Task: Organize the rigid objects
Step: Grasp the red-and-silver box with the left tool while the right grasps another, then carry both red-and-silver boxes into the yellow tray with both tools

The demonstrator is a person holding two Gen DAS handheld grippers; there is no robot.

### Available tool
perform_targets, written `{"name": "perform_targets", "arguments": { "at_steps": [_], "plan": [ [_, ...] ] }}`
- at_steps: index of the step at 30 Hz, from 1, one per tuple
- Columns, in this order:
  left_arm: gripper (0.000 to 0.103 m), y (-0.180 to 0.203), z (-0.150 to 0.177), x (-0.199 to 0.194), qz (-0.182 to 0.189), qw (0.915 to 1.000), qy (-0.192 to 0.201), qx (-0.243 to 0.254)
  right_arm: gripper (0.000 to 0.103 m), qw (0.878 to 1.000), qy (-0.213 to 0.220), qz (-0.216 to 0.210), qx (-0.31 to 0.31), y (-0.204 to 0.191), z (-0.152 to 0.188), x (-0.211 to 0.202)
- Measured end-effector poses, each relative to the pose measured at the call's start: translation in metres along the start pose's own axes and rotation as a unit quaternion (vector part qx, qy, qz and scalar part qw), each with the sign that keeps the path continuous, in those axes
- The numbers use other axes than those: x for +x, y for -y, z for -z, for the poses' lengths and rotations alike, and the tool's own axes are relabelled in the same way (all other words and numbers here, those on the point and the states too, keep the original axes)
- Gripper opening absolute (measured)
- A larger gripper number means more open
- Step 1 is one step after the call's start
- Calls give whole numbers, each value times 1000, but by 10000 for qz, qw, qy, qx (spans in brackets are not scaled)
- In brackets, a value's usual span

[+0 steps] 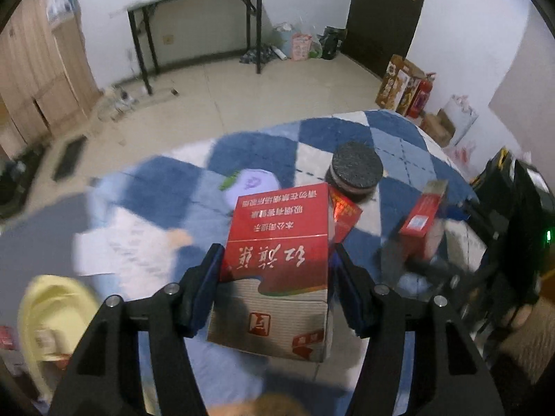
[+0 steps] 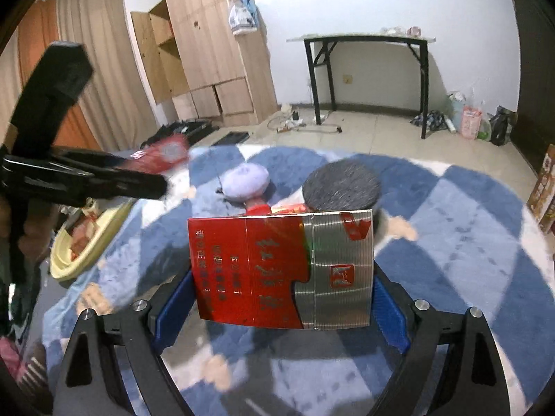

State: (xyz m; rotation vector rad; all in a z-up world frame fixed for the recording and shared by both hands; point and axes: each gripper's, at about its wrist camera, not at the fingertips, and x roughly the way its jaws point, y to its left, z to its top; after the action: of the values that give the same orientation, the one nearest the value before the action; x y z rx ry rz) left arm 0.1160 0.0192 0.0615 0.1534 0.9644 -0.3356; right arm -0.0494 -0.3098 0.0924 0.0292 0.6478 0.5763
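Gripping red-and-silver cigarette carton (image 1: 277,260) in left gripper (image 1: 277,277); right gripper (image 2: 282,298) clamps matching red-silver carton (image 2: 282,270). Best keep both level over yellow plastic basin (image 2: 86,242).

puck (image 2: 341,185) behind box (image 2: 282,270), on rug (image 2: 451,242)

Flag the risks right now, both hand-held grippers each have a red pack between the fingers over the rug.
1. The left hand-held gripper grips its red pack near one end only; the silver end hangs free, so it could pivot or slip.
2. The right hand-held gripper spans its red-and-silver pack along the wide side, which may bow or pop out.
3. The dark round disc and purple plush sit just ahead; a low move could knock them.
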Motion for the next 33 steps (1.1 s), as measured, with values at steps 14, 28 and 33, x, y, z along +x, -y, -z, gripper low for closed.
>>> {"name": "perform_targets", "arguments": {
  "at_steps": [14, 28, 33],
  "plan": [
    [62, 9, 99, -113, -1519, 9680, 1529, -1288, 91, 9969, 246, 623, 414, -25, 50, -117],
    [61, 59, 142, -63, -1890, 9634, 1393, -1297, 91, 9941, 25, 911, 591, -33, 55, -90],
    [61, 57, 149, -61, -1758, 9657, 1254, -1442, 91, 9949, -21, 859, 529, -32, 52, -78]
  ]
}}
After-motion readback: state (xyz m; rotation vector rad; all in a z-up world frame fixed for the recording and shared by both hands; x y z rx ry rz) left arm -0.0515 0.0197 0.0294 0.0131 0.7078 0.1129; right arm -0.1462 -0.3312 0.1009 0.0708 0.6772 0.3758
